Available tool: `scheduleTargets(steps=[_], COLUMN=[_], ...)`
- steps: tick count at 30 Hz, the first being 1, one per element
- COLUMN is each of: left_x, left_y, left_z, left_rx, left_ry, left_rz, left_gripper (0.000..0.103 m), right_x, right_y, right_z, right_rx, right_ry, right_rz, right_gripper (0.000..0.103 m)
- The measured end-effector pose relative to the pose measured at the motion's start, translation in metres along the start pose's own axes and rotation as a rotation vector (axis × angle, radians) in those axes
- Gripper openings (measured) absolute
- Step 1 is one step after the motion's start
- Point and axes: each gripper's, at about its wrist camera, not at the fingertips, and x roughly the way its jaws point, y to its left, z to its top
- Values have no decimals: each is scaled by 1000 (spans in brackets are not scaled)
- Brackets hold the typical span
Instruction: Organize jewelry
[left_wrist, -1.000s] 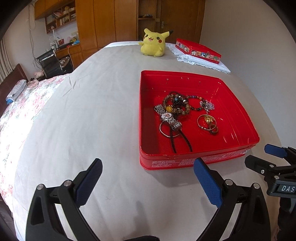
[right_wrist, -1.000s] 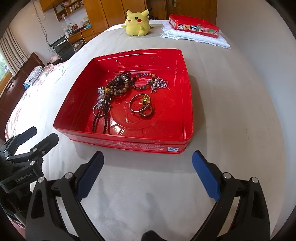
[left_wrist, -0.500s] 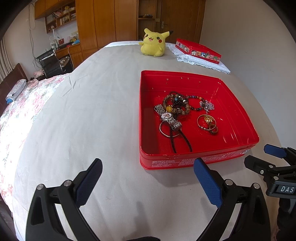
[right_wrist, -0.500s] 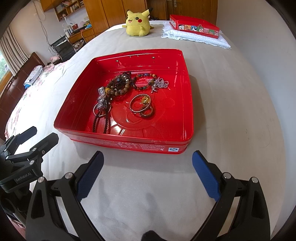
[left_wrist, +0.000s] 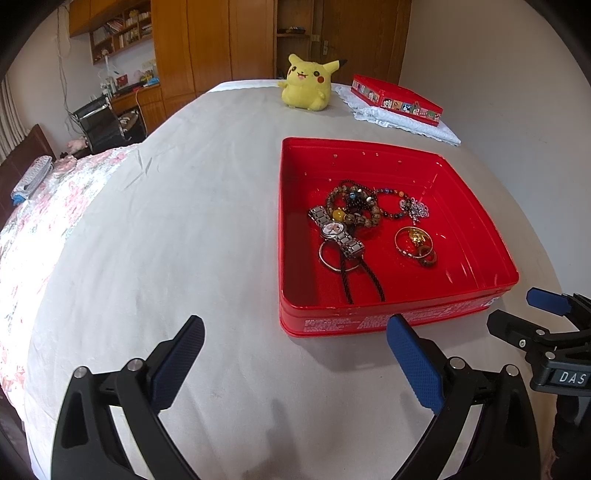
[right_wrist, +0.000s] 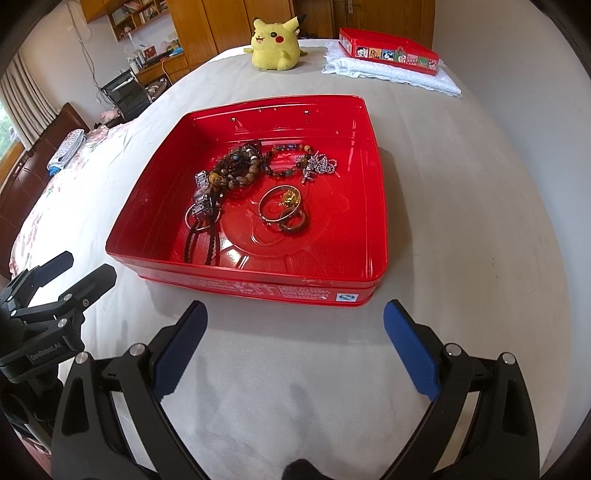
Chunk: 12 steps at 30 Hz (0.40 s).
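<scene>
my left gripper (left_wrist: 295, 354) hangs over the pale bedsheet (left_wrist: 184, 229), jaws spread wide and holding nothing; my right gripper (right_wrist: 295, 339) is just beside it, jaws likewise wide apart and empty; both sit just short of the near wall of the red tin tray (right_wrist: 258, 286); inside it the jewelry lies in a loose heap: a silver watch (left_wrist: 336, 232) touching beaded bracelets (left_wrist: 352, 205), a black cord (left_wrist: 364, 282), a gold bangle (right_wrist: 279, 205) with small rings; a yellow plush toy (left_wrist: 308, 86) sits well beyond.
</scene>
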Motion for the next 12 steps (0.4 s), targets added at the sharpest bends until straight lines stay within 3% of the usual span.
scheduleTargets(steps=[12], left_x=[1], left_y=[-2], left_z=[0], left_rx=[4], left_ry=[7], left_rz=[5], left_gripper=[99], right_x=[2], right_y=[0], right_z=[1], right_rx=[-2], right_ry=[1], right_rz=[0], right_gripper=[95])
